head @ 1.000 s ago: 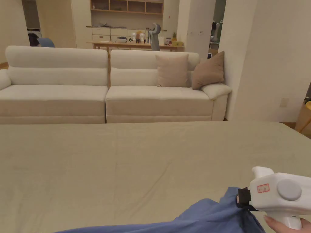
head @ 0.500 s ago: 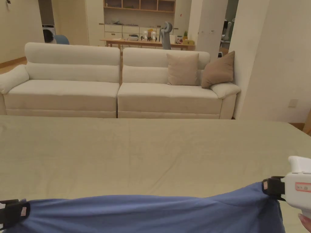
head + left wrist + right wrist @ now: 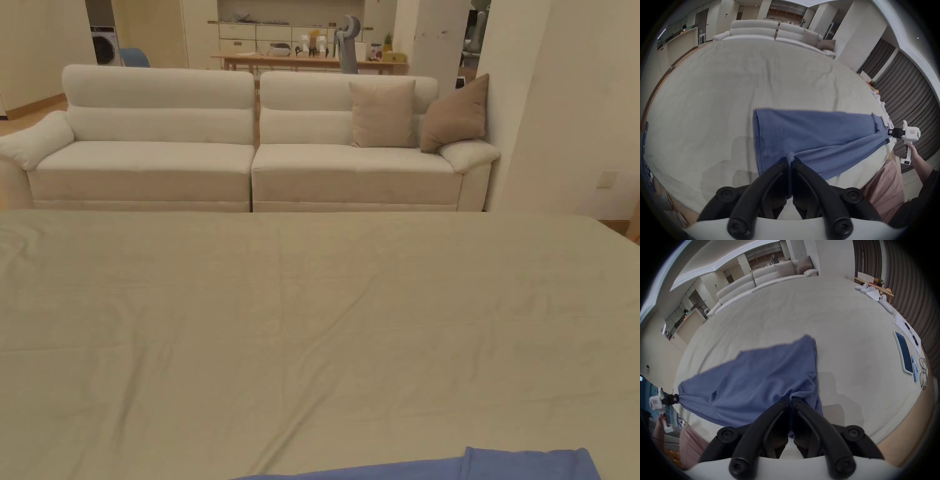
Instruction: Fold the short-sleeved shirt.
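Your left tongs [image 3: 790,160] are clenched on a bunched pinch of the blue short-sleeved shirt [image 3: 815,142], and your right tongs [image 3: 791,398] are clenched on another pinch at its opposite side, so the cloth stretches between them over the near part of the worktop [image 3: 312,325], which is covered in a beige sheet. From your head camera, a thin blue strip of the shirt [image 3: 500,465] shows at the bottom edge; the rest is cut off. The far edge of the shirt is blurred in both gripper views, so you cannot tell whether it lies on the sheet or hangs just above it. Which parts of the shirt you hold is hard to make out. A phone [image 3: 903,353] and glasses [image 3: 923,374] lie near the worktop's right edge, well apart from the shirt.
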A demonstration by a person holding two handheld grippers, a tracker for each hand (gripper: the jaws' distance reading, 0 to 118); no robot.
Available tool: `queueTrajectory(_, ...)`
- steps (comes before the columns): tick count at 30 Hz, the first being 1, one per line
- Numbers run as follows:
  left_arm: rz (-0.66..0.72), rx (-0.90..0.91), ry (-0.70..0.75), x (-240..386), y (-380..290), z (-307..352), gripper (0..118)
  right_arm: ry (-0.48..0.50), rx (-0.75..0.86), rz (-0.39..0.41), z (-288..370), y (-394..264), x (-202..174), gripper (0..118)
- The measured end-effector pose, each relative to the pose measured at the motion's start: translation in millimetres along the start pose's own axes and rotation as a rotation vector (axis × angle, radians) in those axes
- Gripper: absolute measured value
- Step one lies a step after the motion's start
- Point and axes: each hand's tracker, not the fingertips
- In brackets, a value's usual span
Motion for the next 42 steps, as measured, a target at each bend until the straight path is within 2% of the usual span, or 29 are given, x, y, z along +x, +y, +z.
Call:
queueTrajectory(1, 0.011, -0.022, 0.014, -2.2, -2.0, -7.5, 18, -0.017, 0.002, 0.016, -6.1, -2.2, -2.1, 4)
queueTrajectory(3, 0.036, -0.05, 0.049, -8.2, -7.1, -18.0, 52, -0.03, 0.005, 0.033, -10.7, -6.4, -6.9, 9)
queueTrajectory(4, 0.061, -0.041, 0.011, -11.2, -9.1, -16.2, 57, -0.029, 0.005, 0.031, -9.2, -5.5, -7.9, 20)
queueTrajectory(5, 0.087, 0.002, -0.023, -12.4, -8.7, -10.1, 63, -0.044, 0.0, 0.032, -13.7, -3.1, 1.4, 35)
queueTrajectory(7, 0.146, -0.015, -0.052, -21.6, -5.6, -8.5, 88, -0.086, 0.007, 0.027, -9.2, 0.9, 3.4, 102)
queueTrajectory(8, 0.159, -0.024, -0.049, -21.2, -2.8, -5.2, 98, -0.071, -0.015, 0.027, -8.3, 3.9, 7.6, 118)
queueTrajectory(9, 0.157, -0.018, -0.056, -19.5, -0.3, 0.8, 100, -0.031, -0.011, 0.018, -1.8, 3.2, 10.7, 111)
queueTrajectory(11, 0.143, 0.027, -0.067, -9.2, 8.1, 20.0, 100, 0.009, 0.008, -0.005, 9.7, 11.2, 6.0, 110)
queueTrajectory(13, 0.157, 0.125, -0.072, 8.6, 20.4, 47.8, 100, 0.03, 0.074, 0.007, 38.9, 11.7, -6.6, 110)
queueTrajectory(15, 0.137, 0.297, -0.103, 40.1, 29.1, 86.3, 100, 0.052, 0.202, 0.059, 66.9, 12.2, -28.2, 111)
queueTrajectory(17, 0.02, 0.541, 0.001, 73.9, 26.4, 113.2, 100, 0.073, 0.41, 0.108, 95.8, 9.0, -60.0, 109)
queueTrajectory(19, -0.054, 0.814, 0.146, 100.7, 8.9, 120.1, 99, 0.113, 0.645, 0.114, 118.5, -4.1, -85.5, 91)
queueTrajectory(21, -0.041, 1.027, 0.18, 125.6, -9.3, 124.8, 95, 0.154, 0.861, 0.087, 130.0, -20.1, -108.9, 51)
queueTrajectory(22, -0.032, 1.079, 0.171, 138.4, -16.7, 128.4, 92, 0.149, 0.924, 0.08, 133.3, -24.8, -119.2, 43)
queueTrajectory(23, -0.036, 1.097, 0.145, 146.7, -21.5, 130.2, 92, 0.097, 0.957, 0.085, 133.6, -27.2, -129.1, 43)
queueTrajectory(24, -0.052, 1.109, 0.138, 155.0, -25.0, 130.5, 70, 0.043, 0.958, 0.095, 131.5, -27.2, -138.3, 16)
queueTrajectory(25, -0.081, 1.111, 0.19, 163.5, -27.4, 128.9, 34, 0.03, 0.958, 0.103, 130.5, -28.0, -143.5, 0)
queueTrajectory(26, -0.113, 1.085, 0.257, 170.2, -27.3, 124.9, 0, 0.08, 0.939, 0.109, 129.9, -27.8, -142.6, 0)
queueTrajectory(27, -0.133, 1.096, 0.289, 171.0, -28.7, 121.4, 0, 0.111, 0.923, 0.12, 129.9, -27.4, -143.7, 0)
queueTrajectory(29, -0.133, 1.049, 0.164, 166.5, -29.3, 120.9, 0, 0.081, 0.929, 0.129, 132.2, -29.1, -147.1, 0)
queueTrajectory(32, -0.124, 1.049, 0.228, 169.2, -26.1, 123.8, 0, 0.089, 0.933, 0.154, 136.5, -29.2, -149.2, 0)
queueTrajectory(34, -0.089, 1.001, 0.121, 156.4, -14.5, 139.0, 0, 0.114, 0.911, 0.174, 142.1, -27.5, -148.3, 0)
queueTrajectory(36, -0.001, 0.799, -0.144, 124.1, 18.6, 158.5, 0, 0.128, 0.885, 0.207, 152.2, -28.6, -147.1, 0)
queueTrajectory(39, 0.199, 0.4, -0.409, 54.2, 66.4, 144.4, 0, 0.111, 0.871, 0.232, 163.1, -34.8, -143.8, 0)
queueTrajectory(41, 0.312, 0.248, -0.467, 8.2, 64.1, 115.6, 0, 0.127, 0.847, 0.242, 166.5, -37.2, -145.3, 0)
queueTrajectory(42, 0.372, 0.202, -0.427, -12.7, 57.6, 100.5, 0, 0.118, 0.839, 0.251, 164.8, -38.9, -147.4, 0)
